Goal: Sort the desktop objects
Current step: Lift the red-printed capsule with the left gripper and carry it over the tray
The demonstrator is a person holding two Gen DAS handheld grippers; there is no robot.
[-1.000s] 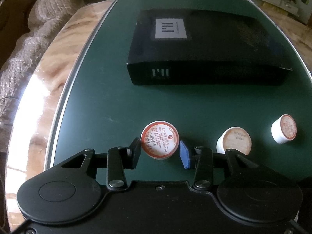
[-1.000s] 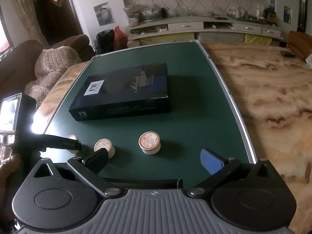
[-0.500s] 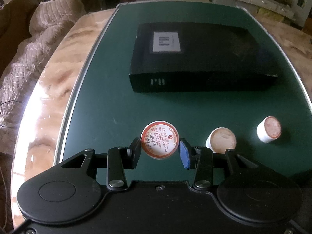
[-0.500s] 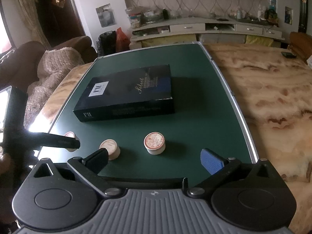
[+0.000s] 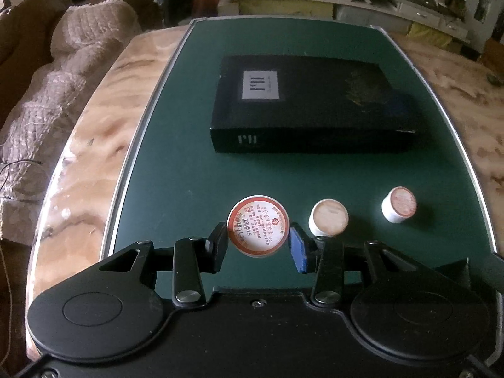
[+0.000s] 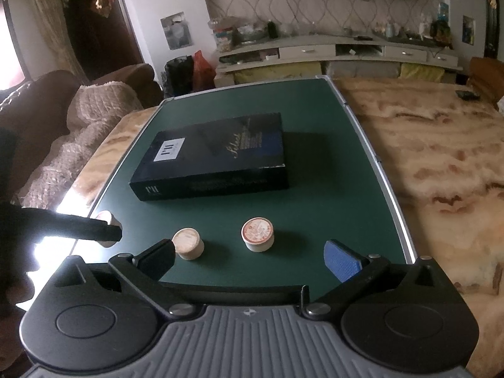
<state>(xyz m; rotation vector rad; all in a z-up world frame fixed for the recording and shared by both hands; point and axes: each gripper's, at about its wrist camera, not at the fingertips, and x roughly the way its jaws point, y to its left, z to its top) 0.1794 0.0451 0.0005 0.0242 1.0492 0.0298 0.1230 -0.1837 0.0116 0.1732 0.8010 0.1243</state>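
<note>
My left gripper is shut on a small round white jar with a red-ringed label and holds it above the green mat. That jar shows in the right wrist view, partly hidden behind the left gripper's finger. Two more small jars stand on the mat: a plain-topped one and a red-labelled one. A black box lies further back on the mat. My right gripper is open and empty, near the mat's front edge.
The mat lies on a marbled table with a sofa to the left. A small dark object lies at the table's far right. A TV cabinet stands behind.
My left gripper has risen and pulled back with the jar in it; the box and other jars look farther away. The right gripper has drifted slightly and stays open.
</note>
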